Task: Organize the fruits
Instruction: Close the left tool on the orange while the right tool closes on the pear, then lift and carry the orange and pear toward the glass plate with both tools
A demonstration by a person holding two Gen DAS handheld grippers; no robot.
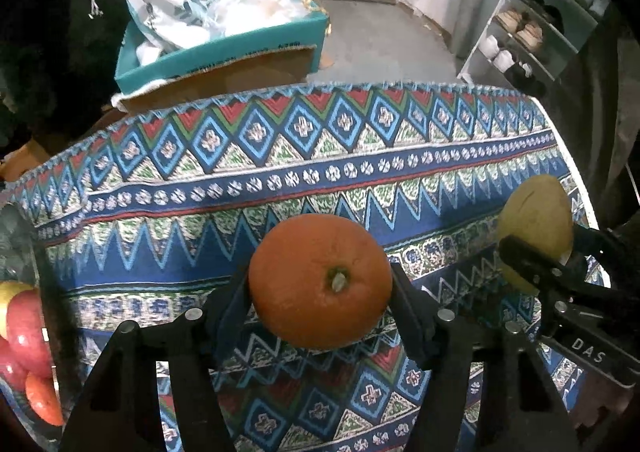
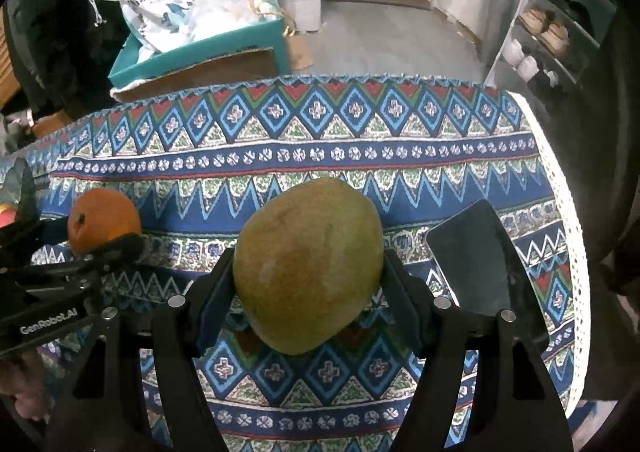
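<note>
Gripping orange [image 1: 320, 280], mango [image 2: 308, 268] (undersides hidden)

I see a round orange [image 1: 320, 280] with its green stem button facing up, clamped between my left claw [image 1: 320, 292] pads over the patterned worktop [image 1: 280, 171]. To its right, a plump green-yellow mango [image 2: 308, 266] with a russet blush sits gripped in my right claw [image 2: 306, 284]. More fruit, red apples [image 1: 24, 328], lies at far left.
</note>
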